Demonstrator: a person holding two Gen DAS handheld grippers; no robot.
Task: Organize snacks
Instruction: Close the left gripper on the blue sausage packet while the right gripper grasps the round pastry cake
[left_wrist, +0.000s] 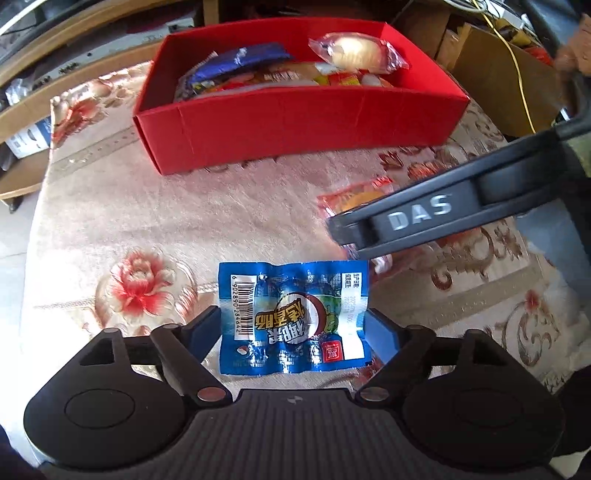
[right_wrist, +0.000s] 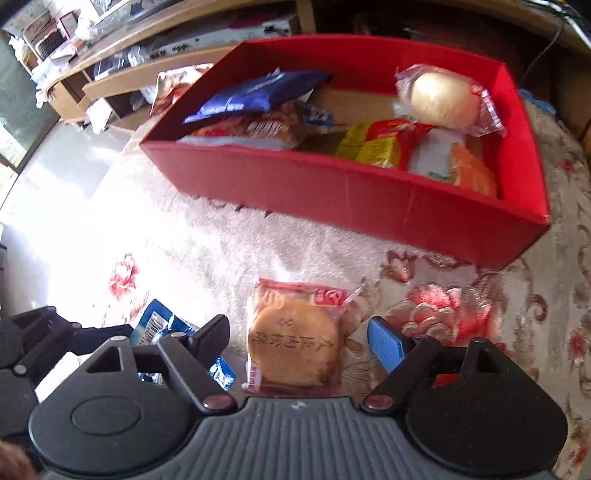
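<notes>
While both grippers point steeply down at the flowered cloth (left_wrist: 147, 221) covering the surface, each one straddles a different snack. The left gripper (left_wrist: 293, 328) has its jaws spread wide, one finger on either side of a blue sausage packet (left_wrist: 293, 317) that lies flat on the cloth with its barcode showing; the pads sit just beside the packet's edges, and I cannot tell for sure whether they touch it, though they do not seem to press. The right gripper (right_wrist: 299, 343) likewise stands with jaws wide, around a round brown pastry in a clear red-printed wrapper (right_wrist: 295, 339). Its blue pad (right_wrist: 384, 343) is clearly apart from the wrapper on one side, and the dark finger on the other side stands near but off it. Neither snack is lifted.

Counting what lies loose on the cloth: one blue packet and one wrapped pastry, side by side, two snacks in all. Beyond them sits one red cardboard box (left_wrist: 295, 125), open at the top. Inside it I can pick out a dark blue packet (right_wrist: 258, 92) propped over an orange-brown one (right_wrist: 251, 129), a pale round bun in clear plastic (right_wrist: 443, 99), a yellow and red packet (right_wrist: 380, 144), and a white and orange one (right_wrist: 454, 162), though the pile overlaps too much for a firm total.
</notes>
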